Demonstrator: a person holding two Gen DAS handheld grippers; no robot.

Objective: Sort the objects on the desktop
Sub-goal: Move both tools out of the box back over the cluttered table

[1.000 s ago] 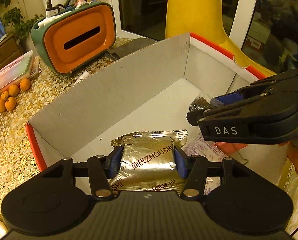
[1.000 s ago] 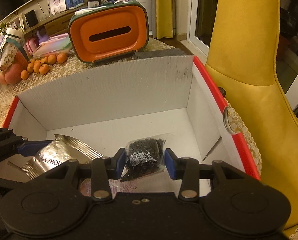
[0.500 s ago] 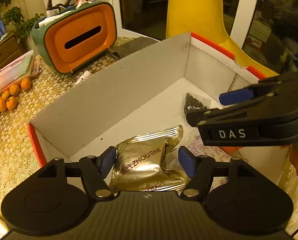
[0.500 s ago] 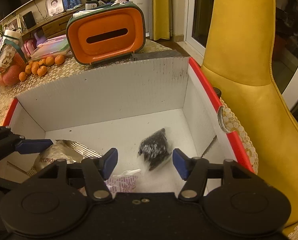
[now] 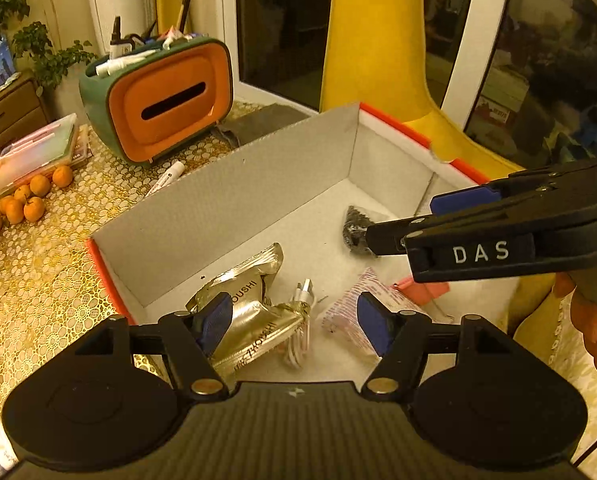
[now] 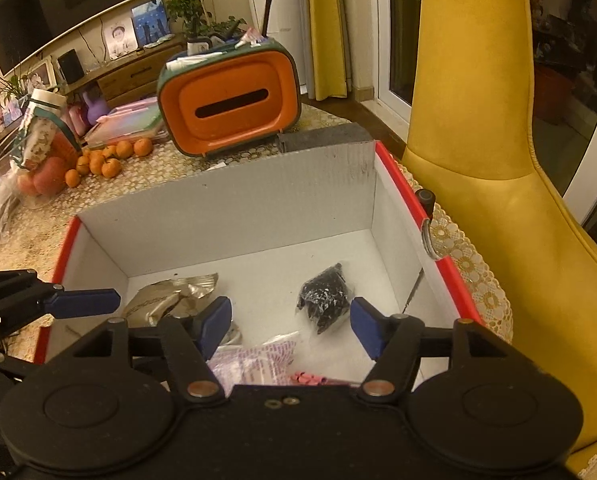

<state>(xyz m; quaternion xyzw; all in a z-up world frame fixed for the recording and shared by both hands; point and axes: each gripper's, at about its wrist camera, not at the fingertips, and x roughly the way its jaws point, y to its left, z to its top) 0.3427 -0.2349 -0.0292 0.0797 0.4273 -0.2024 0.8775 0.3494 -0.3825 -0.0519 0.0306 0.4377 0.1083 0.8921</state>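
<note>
Looking through the left wrist camera, I see my left hand-held gripper [image 5: 294, 316] spread wide and pinching nothing above the red-edged box [image 5: 258, 184] on the desk [image 5: 38, 280]. Inside lie one foil packet [image 5: 250, 308], one white cable [image 5: 302, 320], one pink-printed bag [image 5: 348, 308], one black bag [image 5: 356, 230] and one pink item [image 5: 422, 290]. The right hand-held gripper [image 5: 402, 220] crosses in front, partly hiding the black bag. Seven oranges [image 5: 22, 208] cluster near an orange tissue holder [image 5: 166, 104].

Through the right wrist camera, my right hand-held gripper [image 6: 290, 326] also hangs spread and empty, the black bag [image 6: 326, 298] lying below between its fingers. A yellow chair [image 6: 494, 184] stands beside the box [image 6: 226, 204].
</note>
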